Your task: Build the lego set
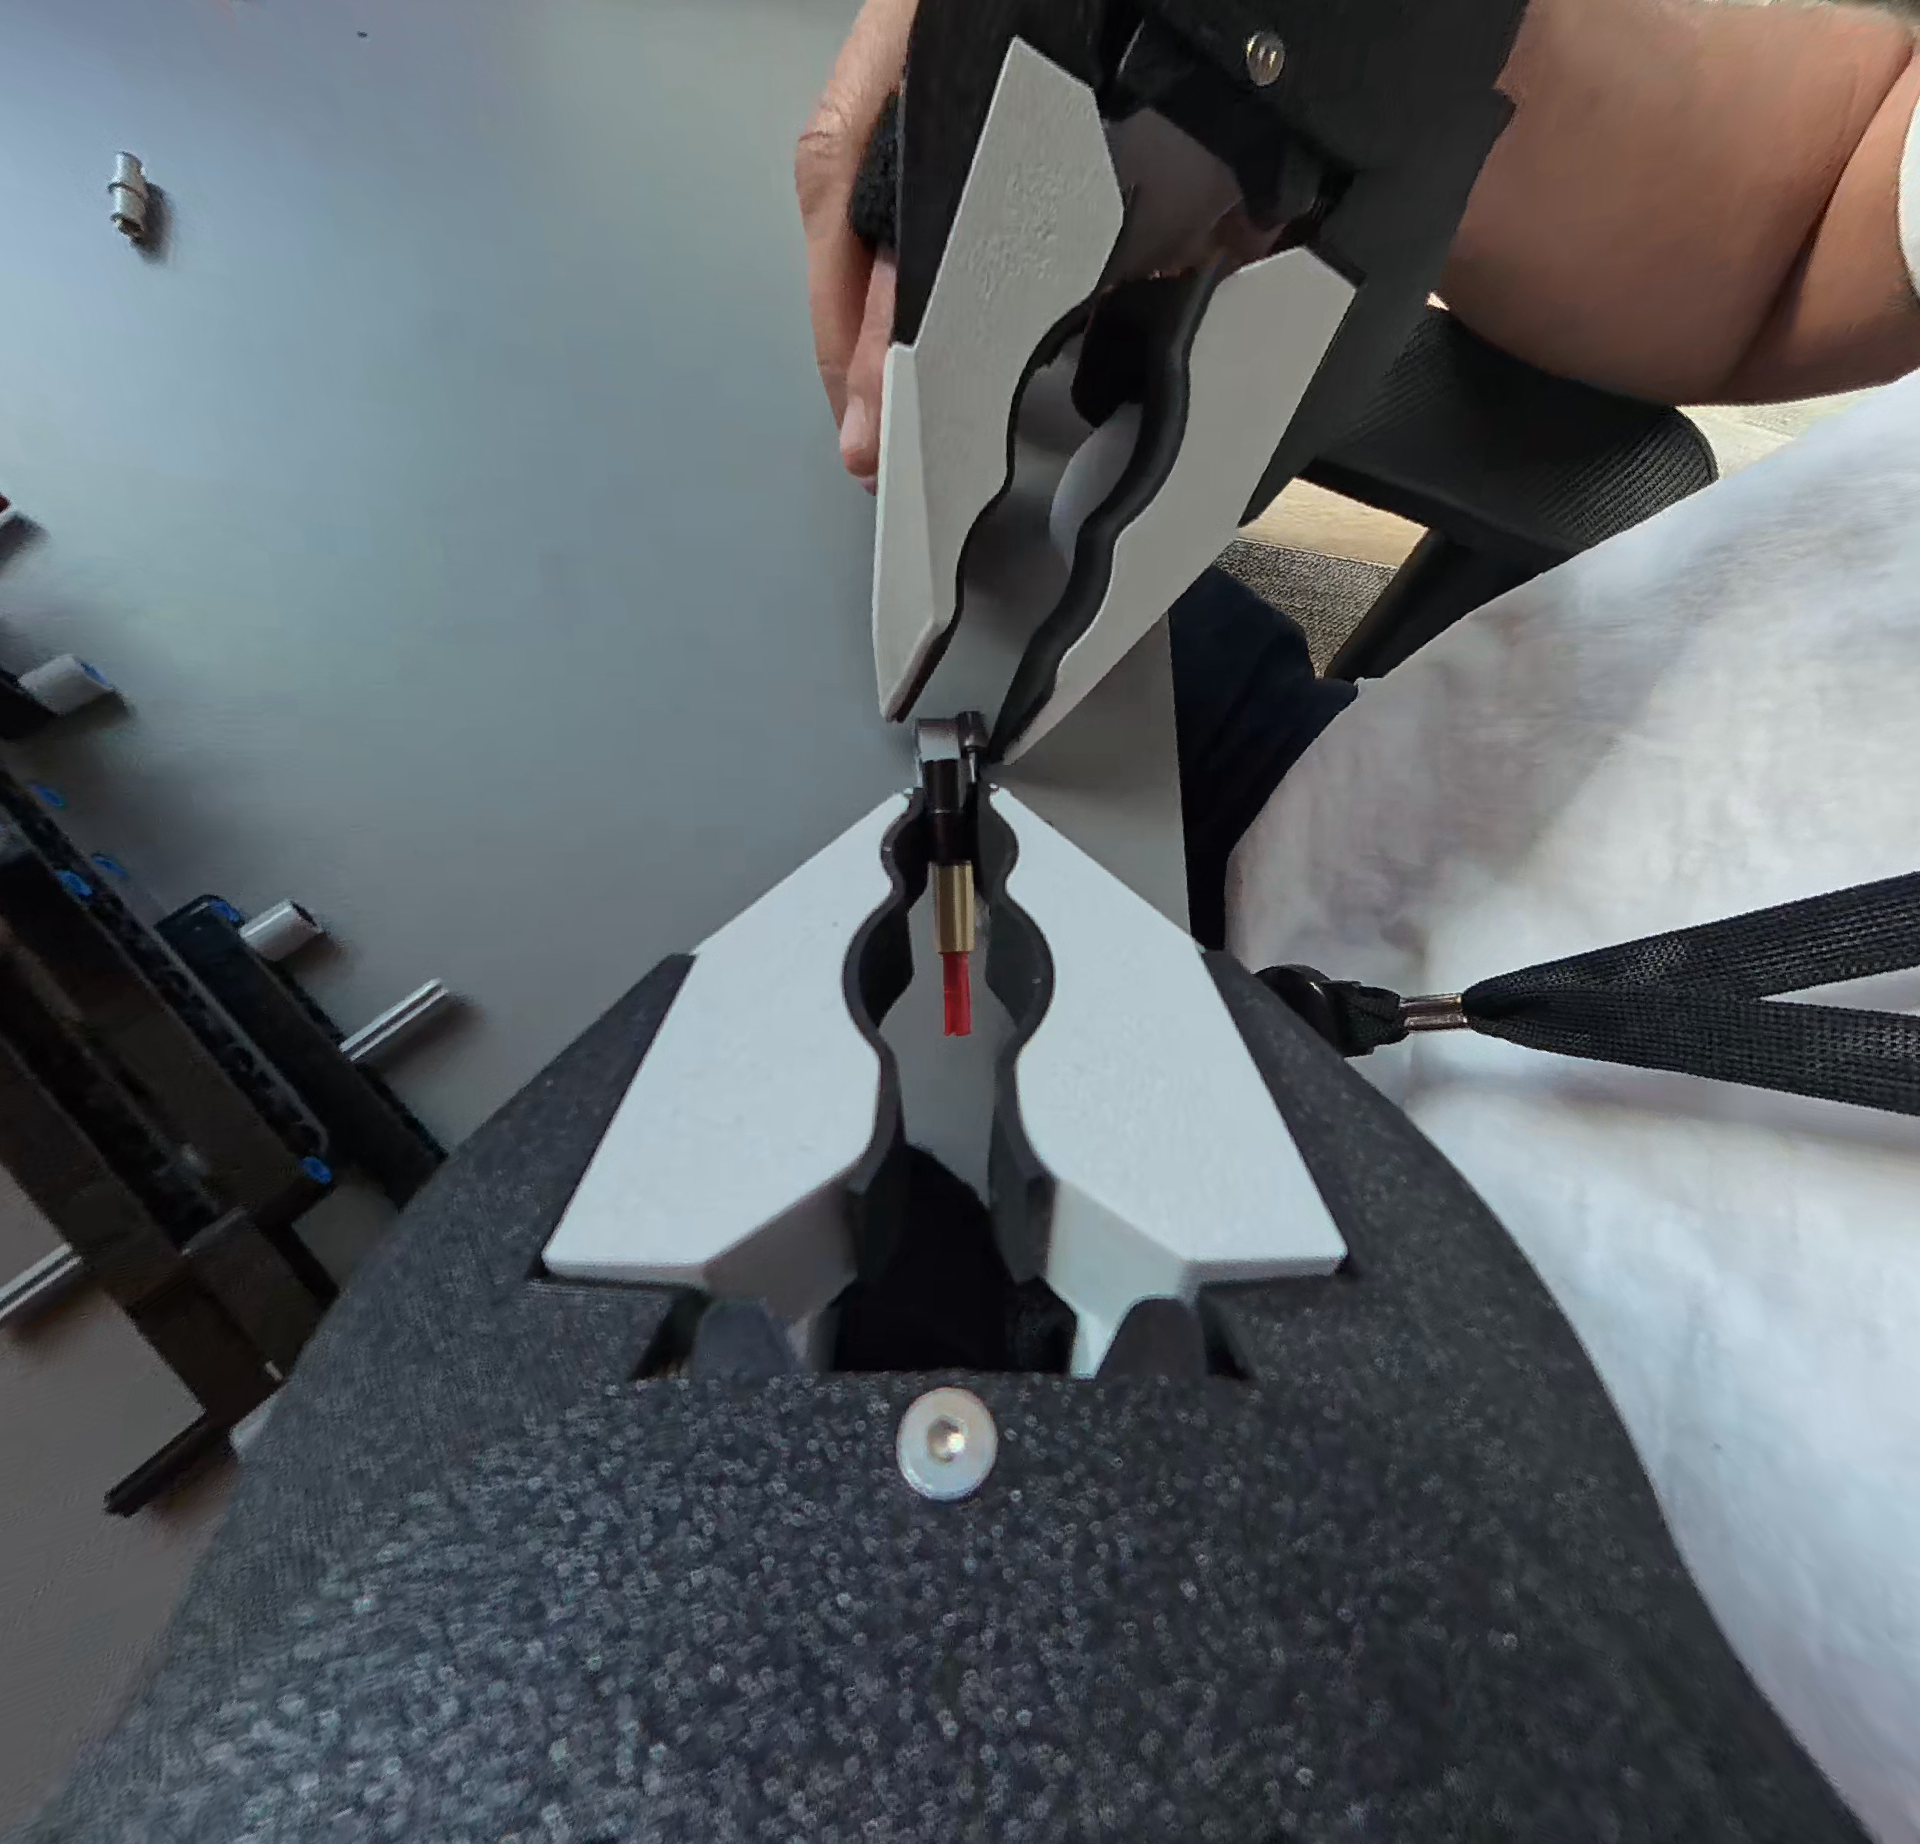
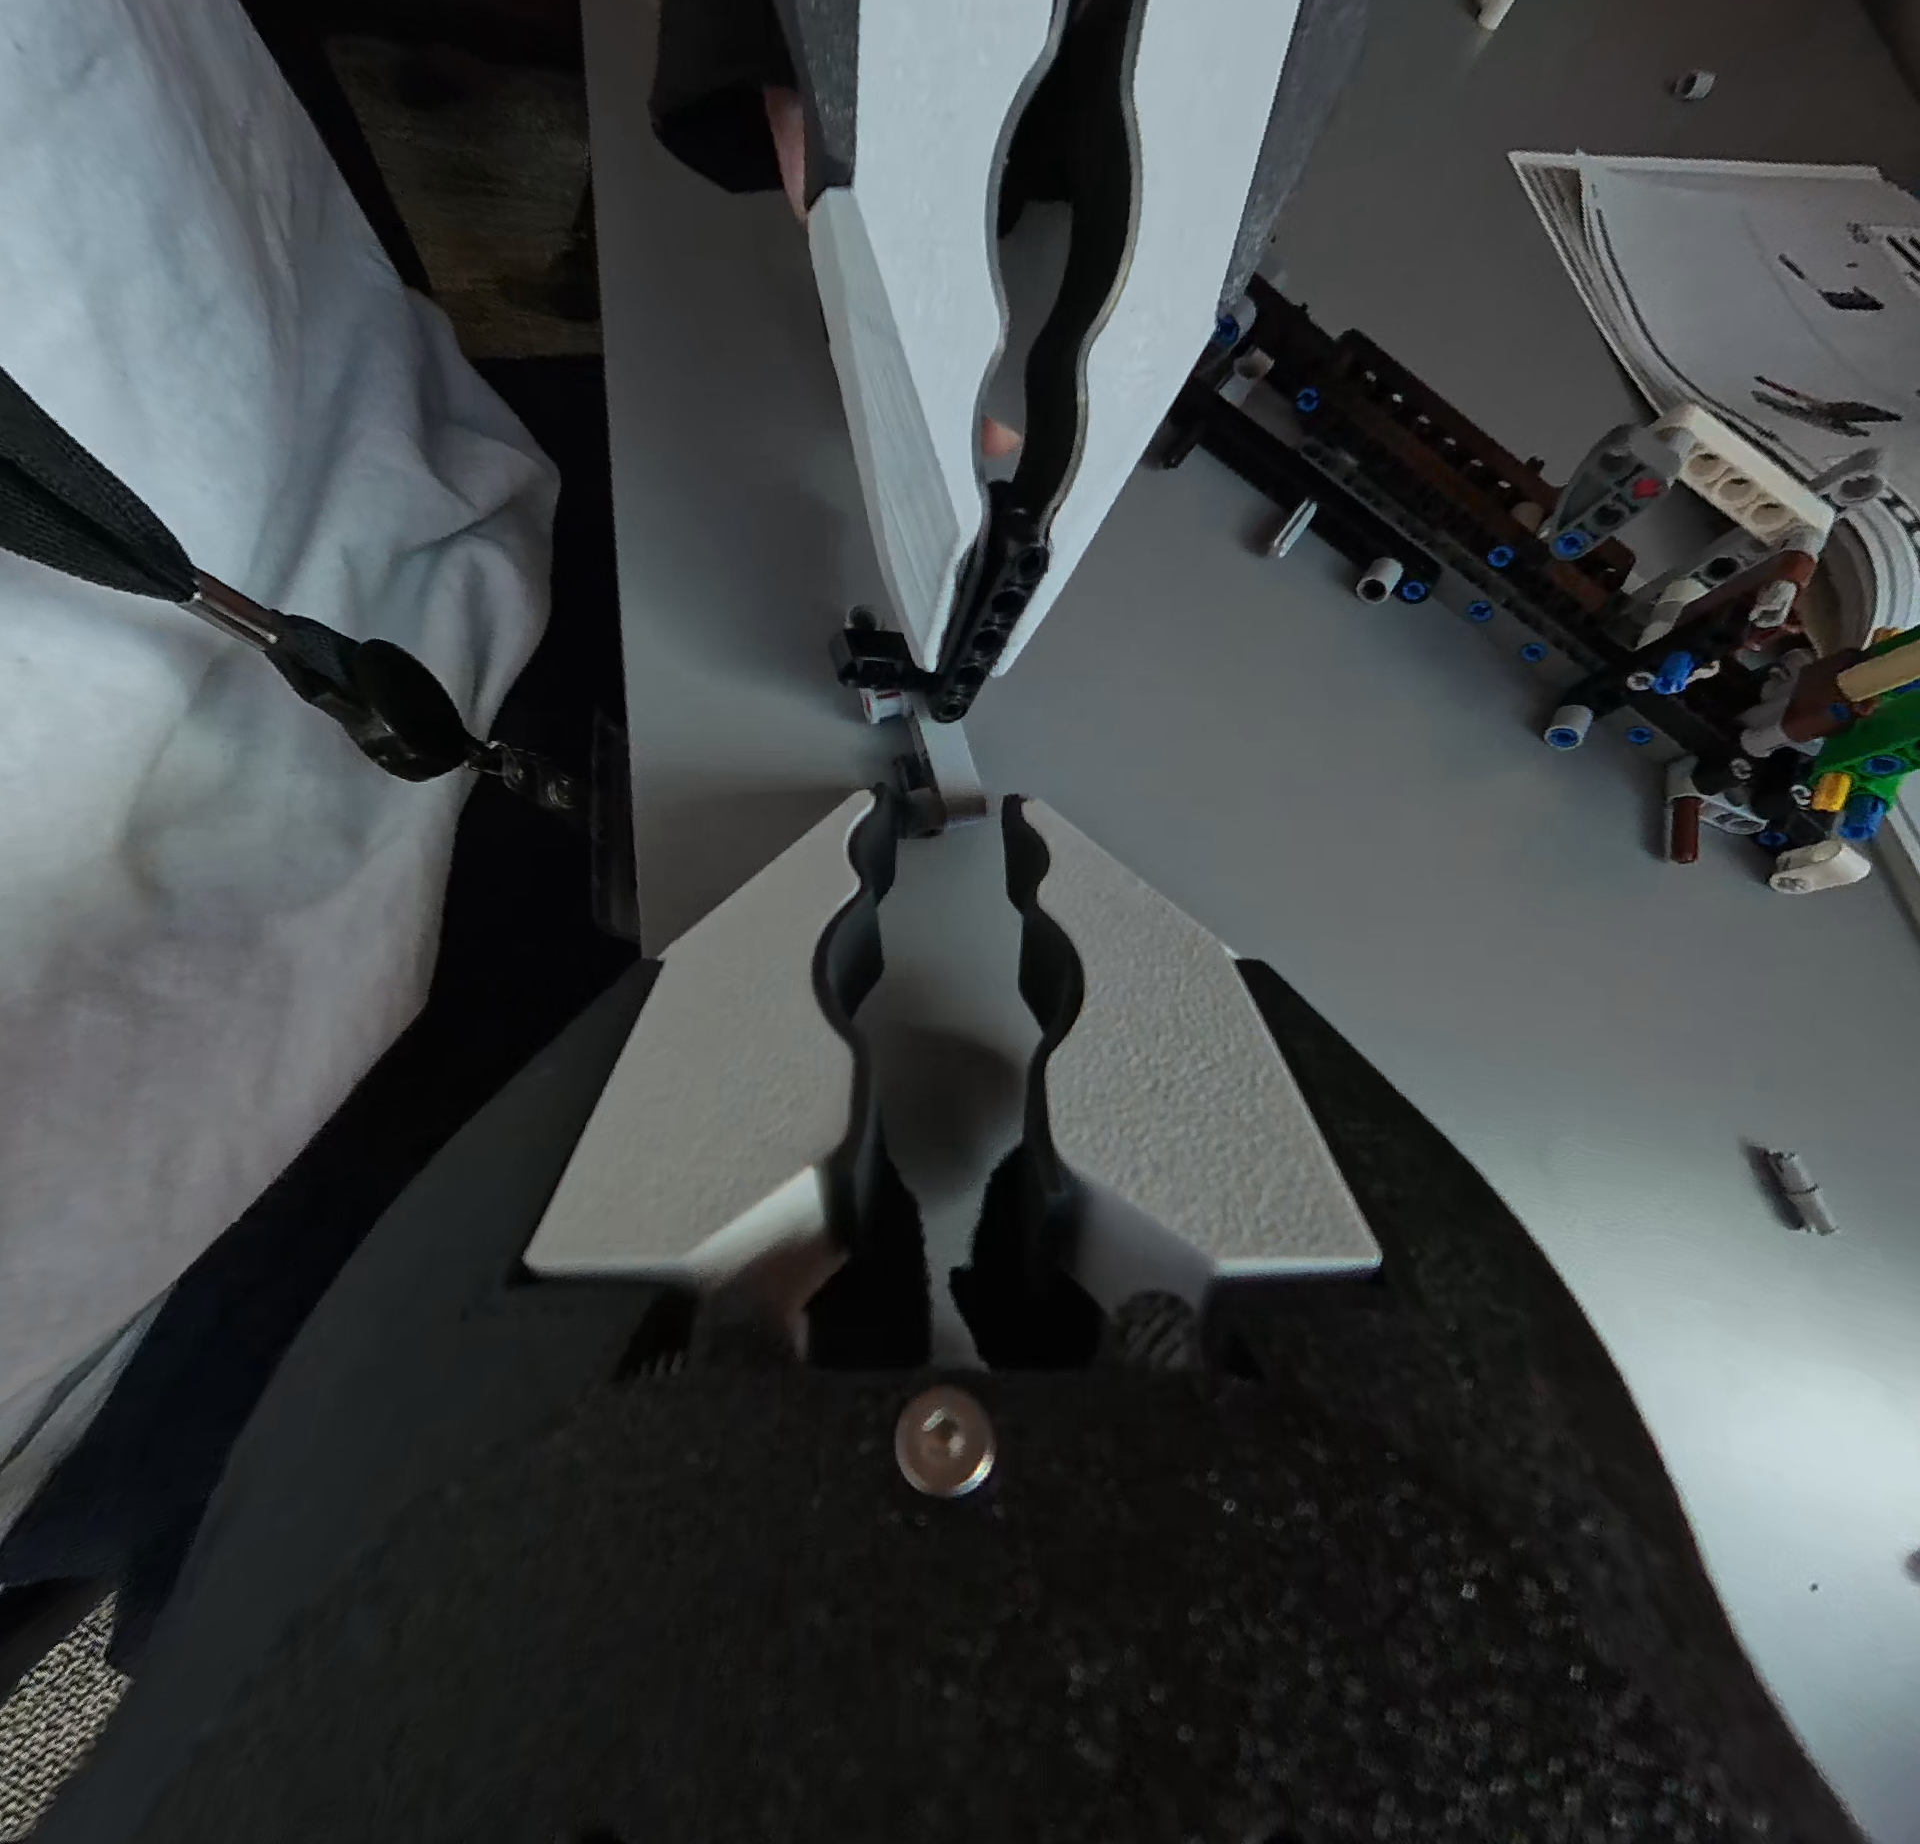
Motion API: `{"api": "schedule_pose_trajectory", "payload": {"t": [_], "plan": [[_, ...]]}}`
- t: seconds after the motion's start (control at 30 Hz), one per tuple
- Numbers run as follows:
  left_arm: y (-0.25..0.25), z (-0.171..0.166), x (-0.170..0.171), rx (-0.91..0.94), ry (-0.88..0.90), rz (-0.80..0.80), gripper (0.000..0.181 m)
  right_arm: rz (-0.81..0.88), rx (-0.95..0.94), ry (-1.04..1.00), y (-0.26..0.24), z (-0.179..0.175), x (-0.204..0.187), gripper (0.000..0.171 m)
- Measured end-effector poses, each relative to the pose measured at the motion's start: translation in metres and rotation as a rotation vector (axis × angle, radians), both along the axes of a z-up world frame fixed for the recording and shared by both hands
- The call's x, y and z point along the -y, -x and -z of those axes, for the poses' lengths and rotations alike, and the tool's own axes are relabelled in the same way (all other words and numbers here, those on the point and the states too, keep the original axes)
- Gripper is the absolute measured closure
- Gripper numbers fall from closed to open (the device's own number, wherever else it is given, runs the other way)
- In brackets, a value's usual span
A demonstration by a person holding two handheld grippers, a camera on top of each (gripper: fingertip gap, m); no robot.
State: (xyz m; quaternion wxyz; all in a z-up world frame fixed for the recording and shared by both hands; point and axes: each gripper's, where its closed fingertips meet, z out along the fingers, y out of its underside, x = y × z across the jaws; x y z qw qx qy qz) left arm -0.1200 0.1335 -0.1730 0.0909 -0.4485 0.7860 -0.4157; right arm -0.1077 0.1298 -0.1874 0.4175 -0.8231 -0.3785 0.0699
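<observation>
The left gripper [image 1: 948, 807] is clamped on a small lego sub-assembly [image 1: 951, 885]: a dark piece at the fingertips, a tan sleeve behind it and a red axle end lying back in the gap between the 2 fingers. In the right wrist view the same gripper comes down from the top, and the part it pinches shows as a black beam [image 2: 992, 605] with a row of round holes, sticking out past its tips.

A light grey connector [image 2: 951, 760] runs from the end of that beam toward the right gripper [image 2: 940, 807]. This gripper's fingers stand a little apart; the near end of the grey connector sits at its tips against the left finger, but whether both fingers press it cannot be told. In the left wrist view the right gripper reaches in from above, its tips just over the grey end [image 1: 943, 736] of the sub-assembly, tip to tip with the left gripper.

All of this hangs over the near edge of the grey table [image 2: 1299, 911]. Beyond the left gripper, farther onto the table, lies the partly built model [image 2: 1455, 516] of dark beams with blue pins, with loose small pieces around it. Past the model, at the table's far side, is a white instruction booklet [image 2: 1725, 277].
</observation>
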Motion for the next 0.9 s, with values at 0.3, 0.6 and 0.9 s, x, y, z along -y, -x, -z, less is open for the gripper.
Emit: {"api": "schedule_pose_trajectory", "payload": {"t": [0.3, 0.6, 0.9], "plan": [[-0.008, -0.022, -0.008, 0.209, -0.058, 0.001, 0.175, 0.083, -0.207, 0.179, -0.003, 0.000, -0.004, 0.156], [-0.007, -0.017, -0.016, 0.431, -0.471, 0.112, 0.175, 0.161, -0.538, 0.429, 0.009, -0.010, -0.013, 0.156], [-0.012, -0.008, -0.018, 0.346, -0.404, 0.035, 0.175, 0.278, -0.594, 0.496, 0.004, -0.009, -0.015, 0.157]]}}
